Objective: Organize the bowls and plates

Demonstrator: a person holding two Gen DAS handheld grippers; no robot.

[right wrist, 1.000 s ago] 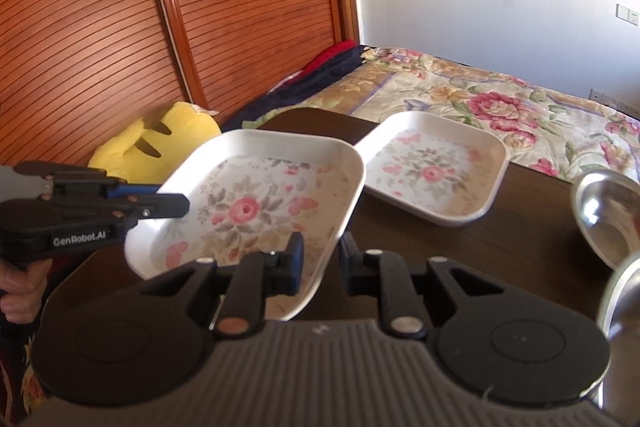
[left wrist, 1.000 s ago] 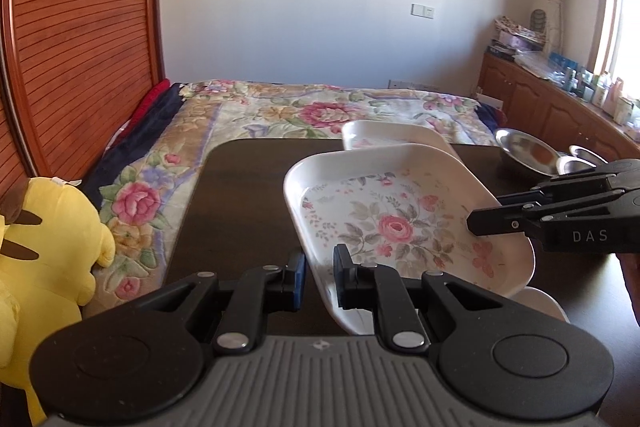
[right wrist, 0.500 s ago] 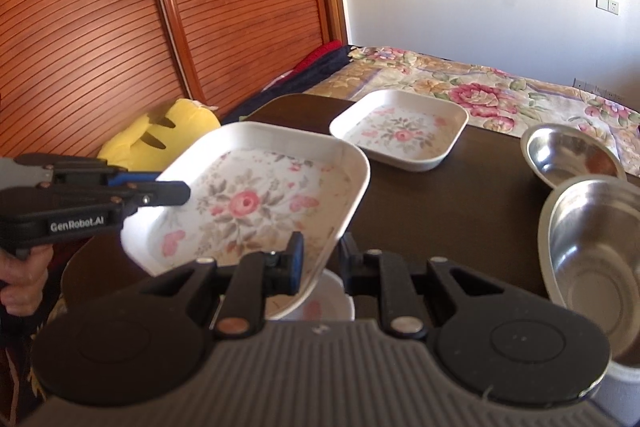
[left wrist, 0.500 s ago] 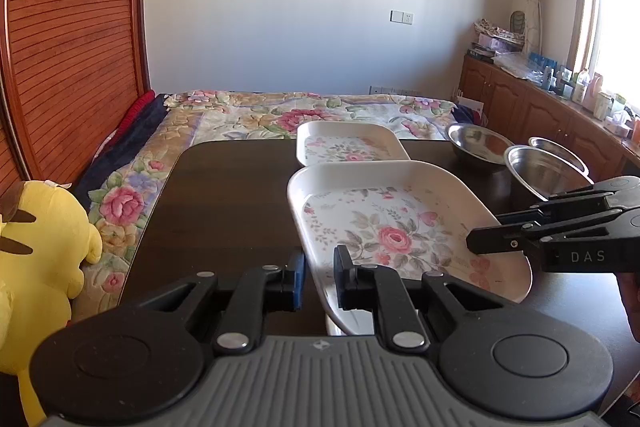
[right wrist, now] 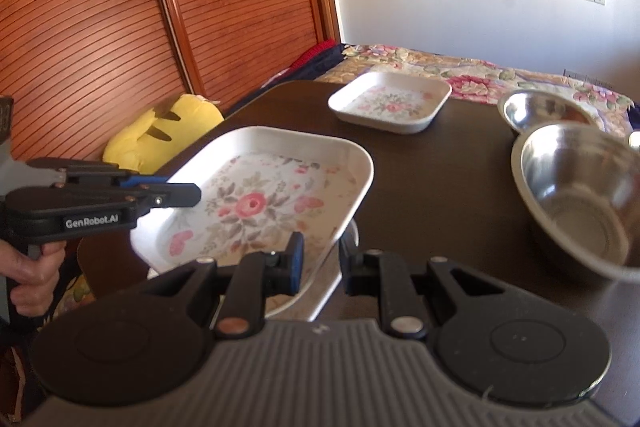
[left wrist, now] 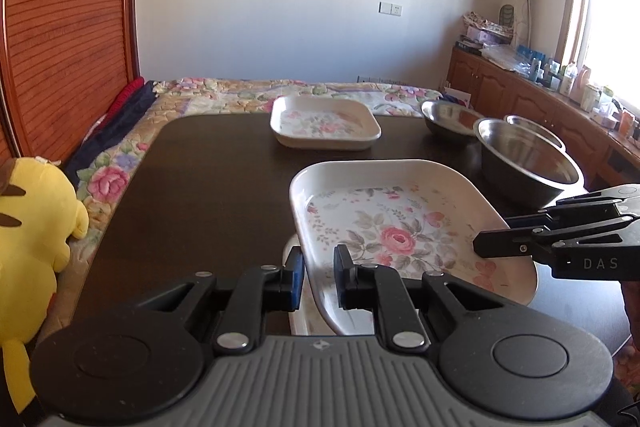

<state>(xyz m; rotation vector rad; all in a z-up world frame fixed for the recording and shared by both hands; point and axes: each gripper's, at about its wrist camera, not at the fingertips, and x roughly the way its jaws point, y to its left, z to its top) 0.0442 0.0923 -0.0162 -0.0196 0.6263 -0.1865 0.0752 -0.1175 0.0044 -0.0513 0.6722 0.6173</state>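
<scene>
From the left wrist we see the left gripper (left wrist: pixel 318 277) clenched on the near rim of a white floral plate (left wrist: pixel 400 227), held above the dark table (left wrist: pixel 208 187); the right gripper (left wrist: pixel 504 243) pinches its right rim. A second floral plate (left wrist: pixel 324 125) and steel bowls (left wrist: pixel 528 163) sit toward the far edge.

From the right wrist, our right gripper (right wrist: pixel 322 263) grips the plate's near rim, above another dish (right wrist: pixel 316 291) on the near edge.
</scene>
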